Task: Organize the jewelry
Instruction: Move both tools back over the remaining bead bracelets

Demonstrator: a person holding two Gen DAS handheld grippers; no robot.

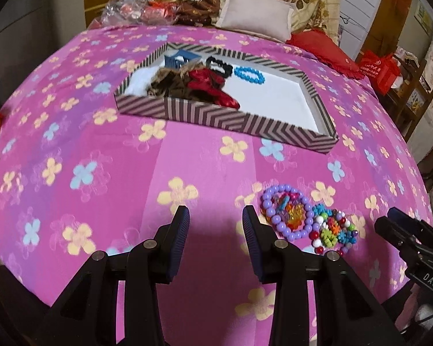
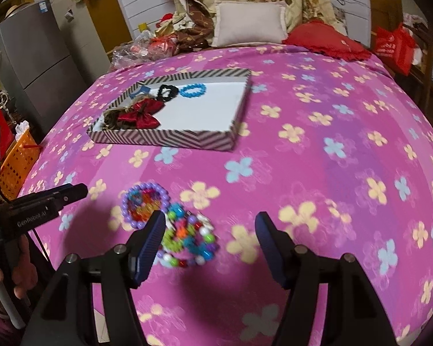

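- Our left gripper (image 1: 215,225) hangs over the bed (image 1: 101,150), jaws apart with nothing between them.
- Our right gripper (image 2: 209,230) is also empty, jaws apart, above the bracelets (image 2: 170,222).
- The bracelets lie on the bed, just right of our left gripper.
- Farther back sits the tray (image 1: 239,119), holding a red bow (image 1: 209,83) and a blue bracelet (image 1: 249,74).

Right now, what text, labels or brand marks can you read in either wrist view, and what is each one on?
"DAS": on the body of the right gripper, at the left wrist view's right edge.
"GenRobot.AI": on the body of the left gripper, seen from the right wrist.
White print on the red bag: too small to read.
Sticker on the grey fridge: too blurred to read.
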